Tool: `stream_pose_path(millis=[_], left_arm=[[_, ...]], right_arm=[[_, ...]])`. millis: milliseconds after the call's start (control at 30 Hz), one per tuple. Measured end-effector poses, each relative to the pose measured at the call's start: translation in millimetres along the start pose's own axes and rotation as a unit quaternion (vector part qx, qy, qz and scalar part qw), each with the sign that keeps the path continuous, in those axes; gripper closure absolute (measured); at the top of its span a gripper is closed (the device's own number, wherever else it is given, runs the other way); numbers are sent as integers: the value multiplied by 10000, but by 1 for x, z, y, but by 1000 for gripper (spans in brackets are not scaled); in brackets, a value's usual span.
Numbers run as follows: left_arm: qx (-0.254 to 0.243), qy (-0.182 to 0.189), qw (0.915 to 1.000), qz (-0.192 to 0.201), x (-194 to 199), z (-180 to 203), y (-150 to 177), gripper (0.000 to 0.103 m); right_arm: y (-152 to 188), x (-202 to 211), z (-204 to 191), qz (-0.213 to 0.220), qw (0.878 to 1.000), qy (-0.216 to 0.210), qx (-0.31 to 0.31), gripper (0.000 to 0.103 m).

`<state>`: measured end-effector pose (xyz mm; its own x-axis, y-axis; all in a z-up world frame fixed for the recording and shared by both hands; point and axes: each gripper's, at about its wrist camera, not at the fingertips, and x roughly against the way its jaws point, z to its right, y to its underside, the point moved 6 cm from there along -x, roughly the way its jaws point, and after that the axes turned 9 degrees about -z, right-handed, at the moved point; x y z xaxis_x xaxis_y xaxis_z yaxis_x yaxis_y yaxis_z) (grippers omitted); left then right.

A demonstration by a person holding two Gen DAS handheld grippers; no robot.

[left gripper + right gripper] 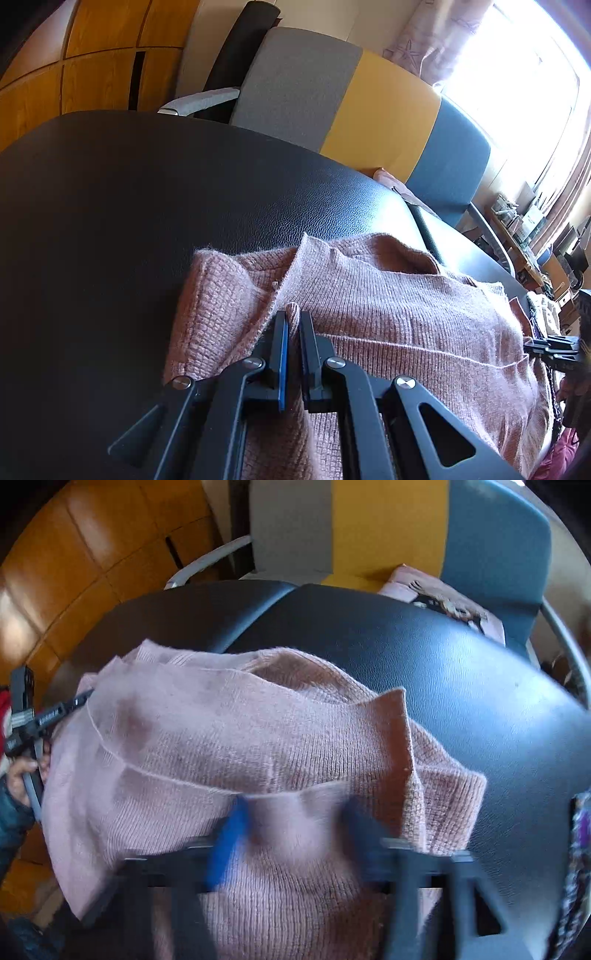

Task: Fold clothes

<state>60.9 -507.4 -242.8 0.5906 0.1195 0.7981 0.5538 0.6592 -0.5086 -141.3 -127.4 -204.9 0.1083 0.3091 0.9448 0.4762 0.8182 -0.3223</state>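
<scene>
Pink knit, a sweater [388, 317], lay bunched on the black leather-look bench [147, 221], near its front edge and reaching toward its right side in the left wrist view. The left gripper [293, 325] was clamped on a pinched ridge of that sweater, its two fingers nearly together with the fabric squeezed between them. The right wrist view showed what the other did not: the whole crumpled spread of the sweater [229, 738], with one corner standing up as a peak, and a second folded garment [443, 605] at the bench's far edge against a grey, yellow and blue seat back [388, 524]. There the right gripper [291, 812] was smeared by motion blur; its fingers appeared apart with a fold of knit between them, so I could not tell whether it was gripping. A hand [22, 775] held the left tool at the picture's left edge.
</scene>
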Motion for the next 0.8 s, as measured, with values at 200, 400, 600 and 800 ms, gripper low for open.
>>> stream_pose_path(millis=[200, 400, 600, 800], left_arm=[[-98, -230, 9996, 147, 7, 5, 1, 97], [-113, -291, 9968, 736, 41, 8, -8, 99], [-200, -740, 9967, 264, 13, 5, -10, 96], [-67, -777, 9969, 104, 1, -1, -10, 96]], right_arm=[[-1, 34, -6, 431, 9968, 613, 270, 99], [-14, 75, 17, 1131, 9899, 825, -208, 99], [-9, 25, 47, 736, 9893, 833, -944, 99], [9, -10, 59, 1078, 9817, 666, -1425, 93]])
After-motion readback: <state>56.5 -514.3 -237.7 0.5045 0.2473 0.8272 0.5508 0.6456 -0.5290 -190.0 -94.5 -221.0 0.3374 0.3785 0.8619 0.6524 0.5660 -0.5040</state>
